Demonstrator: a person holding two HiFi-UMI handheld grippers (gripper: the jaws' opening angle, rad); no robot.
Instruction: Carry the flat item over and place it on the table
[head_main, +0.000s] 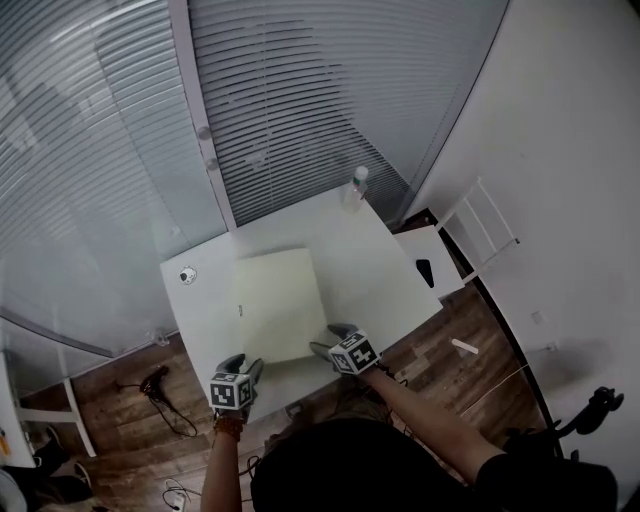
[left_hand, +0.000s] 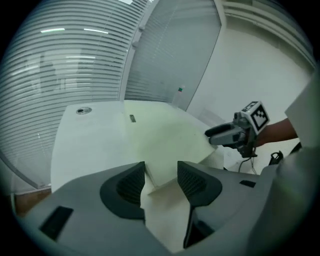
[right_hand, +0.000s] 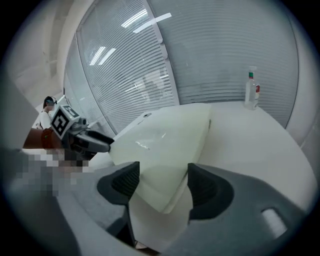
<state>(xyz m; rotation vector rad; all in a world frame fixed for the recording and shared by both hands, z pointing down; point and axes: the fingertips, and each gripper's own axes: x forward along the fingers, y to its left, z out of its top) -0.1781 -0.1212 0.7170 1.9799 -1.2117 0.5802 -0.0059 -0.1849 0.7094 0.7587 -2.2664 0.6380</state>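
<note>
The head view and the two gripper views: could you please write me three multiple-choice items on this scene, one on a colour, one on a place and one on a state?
1. What colour is the flat board lying on the table?
A. pale yellow
B. red
C. black

2. Where does the clear bottle stand?
A. on the board
B. at the table's far edge
C. on the floor

3. How do the jaws of the left gripper and the right gripper stand?
A. shut on nothing
B. clamped on the bottle
C. apart, a near corner of the board between them

Answers:
1 A, the head view shows it pale yellow against the white top.
2 B, it stands beyond the board at the far edge.
3 C, each gripper view shows the jaws wide, with the corner loose between them.
</note>
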